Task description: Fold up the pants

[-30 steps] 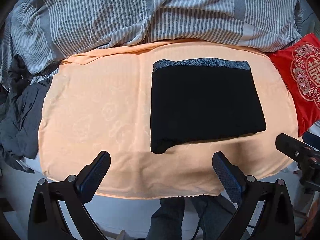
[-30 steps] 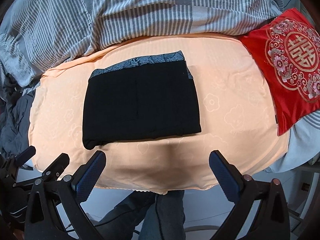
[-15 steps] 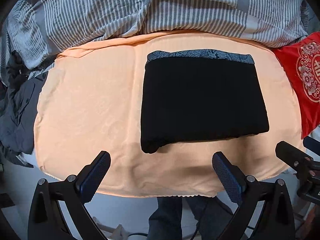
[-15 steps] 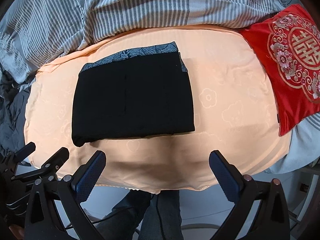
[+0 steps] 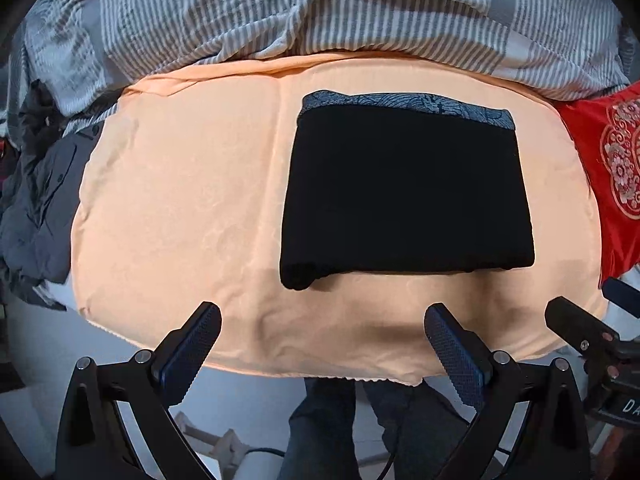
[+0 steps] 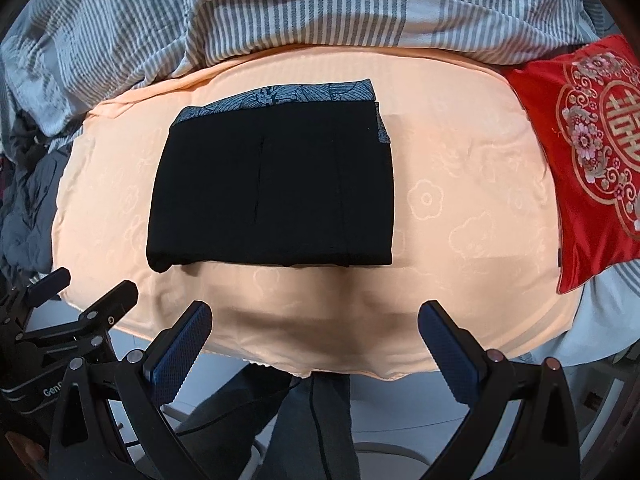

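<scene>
The black pants [image 5: 404,196] lie folded into a flat rectangle on the peach sheet [image 5: 180,208], with a grey patterned band along the far edge. They also show in the right wrist view [image 6: 272,188]. My left gripper [image 5: 322,322] is open and empty, held back at the near edge of the sheet, short of the pants. My right gripper [image 6: 314,318] is open and empty, also at the near edge, apart from the pants. The right gripper's tip shows at the far right of the left wrist view [image 5: 576,326].
A grey striped duvet [image 5: 320,12] is bunched along the far side. A red embroidered cushion [image 6: 588,148] lies at the right. Dark grey clothing [image 5: 36,200] is heaped at the left. The person's legs [image 5: 344,432] stand below the near edge.
Both grippers have shifted slightly relative to the bed; the pants sit a little lower and nearer in both views. The pants themselves have not moved. Both grippers stay open.
</scene>
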{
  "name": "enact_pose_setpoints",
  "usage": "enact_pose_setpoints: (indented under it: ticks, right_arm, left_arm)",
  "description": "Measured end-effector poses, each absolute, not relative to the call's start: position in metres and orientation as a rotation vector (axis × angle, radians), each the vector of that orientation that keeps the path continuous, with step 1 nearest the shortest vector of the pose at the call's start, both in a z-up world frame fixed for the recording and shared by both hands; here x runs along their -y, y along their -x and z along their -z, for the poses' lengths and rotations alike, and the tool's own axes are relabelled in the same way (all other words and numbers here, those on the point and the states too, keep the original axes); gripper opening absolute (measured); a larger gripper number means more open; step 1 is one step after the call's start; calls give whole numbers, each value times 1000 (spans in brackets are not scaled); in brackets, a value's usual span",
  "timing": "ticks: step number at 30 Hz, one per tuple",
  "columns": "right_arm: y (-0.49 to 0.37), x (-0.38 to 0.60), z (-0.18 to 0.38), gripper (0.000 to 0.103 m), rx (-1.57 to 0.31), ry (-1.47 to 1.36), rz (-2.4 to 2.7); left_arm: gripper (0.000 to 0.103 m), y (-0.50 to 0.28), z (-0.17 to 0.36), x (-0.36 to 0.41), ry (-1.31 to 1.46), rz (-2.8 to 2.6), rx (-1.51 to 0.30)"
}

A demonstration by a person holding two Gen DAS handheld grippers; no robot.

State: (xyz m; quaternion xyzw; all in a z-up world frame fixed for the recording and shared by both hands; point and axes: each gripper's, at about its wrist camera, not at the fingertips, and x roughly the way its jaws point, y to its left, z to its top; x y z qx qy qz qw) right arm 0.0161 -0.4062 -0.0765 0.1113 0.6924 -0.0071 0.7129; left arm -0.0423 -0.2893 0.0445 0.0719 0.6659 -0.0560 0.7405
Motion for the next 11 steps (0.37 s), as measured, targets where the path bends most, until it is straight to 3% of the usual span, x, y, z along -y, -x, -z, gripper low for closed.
enact_pose_setpoints:
  ticks: [11]
  right_arm:
    - [-19,412,74,103,-1548,-263,0]
  left_arm:
    - [102,45,-55,293,-160,142,-1469]
